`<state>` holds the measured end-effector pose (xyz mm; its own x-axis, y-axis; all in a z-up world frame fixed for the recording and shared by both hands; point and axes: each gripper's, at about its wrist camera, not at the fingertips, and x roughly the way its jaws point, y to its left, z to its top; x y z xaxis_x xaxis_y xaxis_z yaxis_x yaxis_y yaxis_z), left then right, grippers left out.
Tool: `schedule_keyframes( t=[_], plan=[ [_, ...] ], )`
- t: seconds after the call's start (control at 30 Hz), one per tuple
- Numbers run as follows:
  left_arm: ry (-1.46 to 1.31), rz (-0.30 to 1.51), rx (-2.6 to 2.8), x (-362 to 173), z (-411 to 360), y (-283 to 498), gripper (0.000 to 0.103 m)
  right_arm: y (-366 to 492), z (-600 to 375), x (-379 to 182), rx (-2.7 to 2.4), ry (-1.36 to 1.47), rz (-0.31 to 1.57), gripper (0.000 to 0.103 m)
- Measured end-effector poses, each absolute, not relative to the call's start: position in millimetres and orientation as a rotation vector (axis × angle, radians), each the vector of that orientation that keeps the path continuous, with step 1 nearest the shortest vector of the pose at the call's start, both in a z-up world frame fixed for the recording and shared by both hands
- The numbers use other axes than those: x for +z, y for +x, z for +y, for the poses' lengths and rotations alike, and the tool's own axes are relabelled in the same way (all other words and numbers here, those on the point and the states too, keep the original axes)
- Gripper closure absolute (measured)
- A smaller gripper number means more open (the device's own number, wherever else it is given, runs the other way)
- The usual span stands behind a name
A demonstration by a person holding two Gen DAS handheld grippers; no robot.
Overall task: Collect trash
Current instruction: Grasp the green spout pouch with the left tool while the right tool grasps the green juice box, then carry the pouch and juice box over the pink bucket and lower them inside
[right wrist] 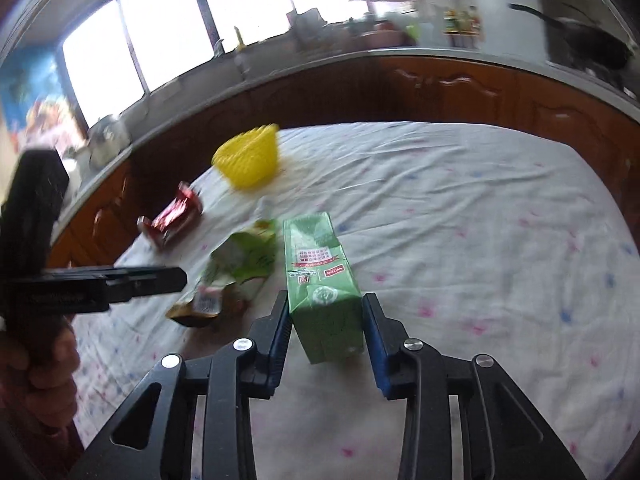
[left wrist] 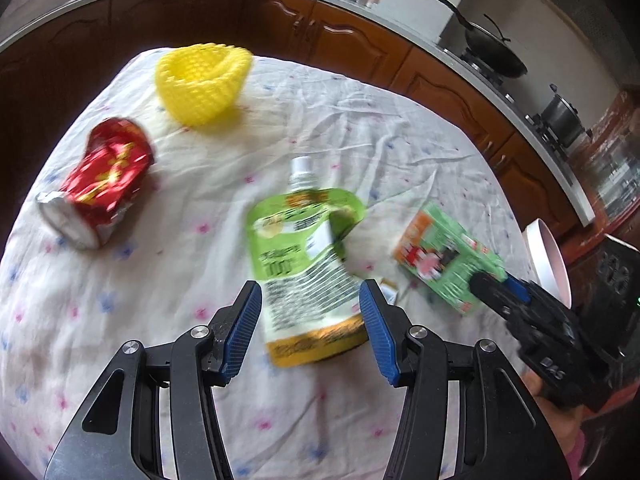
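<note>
Straddling green spout pouch (left wrist: 304, 264) with left gripper (left wrist: 310, 326), jaws part-open, pads not touching. Clamping green carton (right wrist: 322, 280) between right gripper (right wrist: 326, 336) pads. Both lying on flowered tablecloth (left wrist: 400, 140), near red can (left wrist: 100, 184), yellow foam net (left wrist: 202, 80).

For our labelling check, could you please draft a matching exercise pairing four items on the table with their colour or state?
Column one:
1. foam net
2. snack can
3. drink pouch
4. drink carton

Column two:
A. red, lying on its side
B. between the pads of the right tool
C. yellow, farthest back on the cloth
D. light green with a white spout, lying flat in front of the left tool

Pairs: 1-C, 2-A, 3-D, 4-B
</note>
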<state>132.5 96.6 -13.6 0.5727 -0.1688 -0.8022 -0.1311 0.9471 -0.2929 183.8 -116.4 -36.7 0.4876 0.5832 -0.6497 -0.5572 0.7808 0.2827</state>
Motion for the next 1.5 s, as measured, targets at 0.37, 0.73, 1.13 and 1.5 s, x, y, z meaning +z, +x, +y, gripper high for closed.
schedule_keyframes(
  t=[0.37, 0.73, 1.13, 1.5],
  plan=[
    [-0.28, 0.997, -0.044, -27.2, 82.7, 159.5, 0.059, 175.5, -164.5, -46.6, 0.631, 0.089, 0.932, 0.045],
    [-0.304, 1.009, -0.072, -27.3, 84.5, 163.9, 0.062, 178.0, -159.8, -19.8, 0.59, 0.022, 0.892, 0.01],
    [-0.232, 1.0, -0.078, -31.4, 84.0, 182.6, 0.087, 190.1, -131.9, -46.8, 0.647, -0.006, 0.961, 0.071],
    [-0.177, 0.923, -0.23, 1.5, 18.9, 169.6, 0.094, 165.7, -216.8, -26.8, 0.548, 0.169, 0.863, 0.071]
  ],
)
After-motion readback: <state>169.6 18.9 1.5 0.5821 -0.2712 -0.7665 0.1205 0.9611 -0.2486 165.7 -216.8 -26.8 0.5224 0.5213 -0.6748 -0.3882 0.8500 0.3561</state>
